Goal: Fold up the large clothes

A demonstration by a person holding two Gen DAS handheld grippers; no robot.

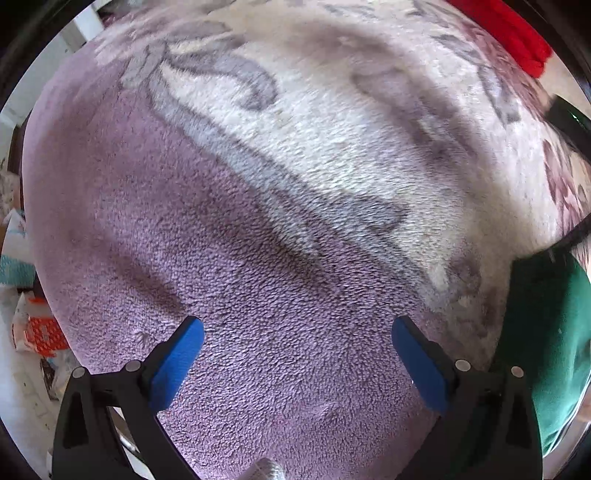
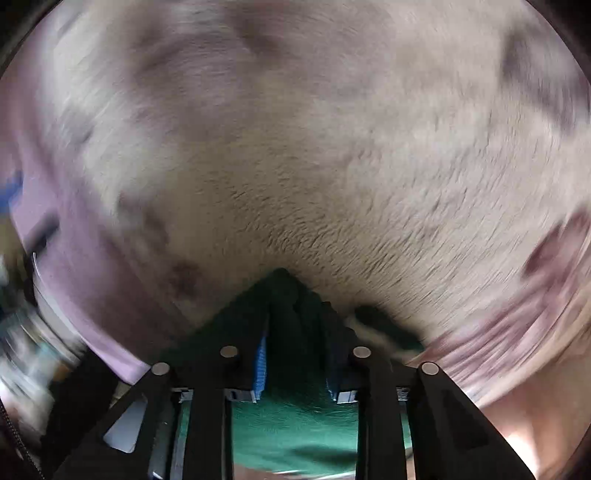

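A dark green garment (image 2: 295,428) is pinched between the blue pads of my right gripper (image 2: 295,328), which is shut on a bunched fold of it; the cloth hangs down toward the camera. The right wrist view is blurred. The same green garment (image 1: 550,339) shows at the right edge of the left wrist view. My left gripper (image 1: 295,339) is open and empty, its blue pads (image 1: 177,365) wide apart just above a fuzzy lilac and cream blanket (image 1: 258,258).
The fleece blanket (image 2: 295,147) with grey leaf patterns covers the bed under both grippers. A red cloth (image 1: 517,33) lies at the far right. Boxes and packets (image 1: 33,328) sit on the floor past the bed's left edge.
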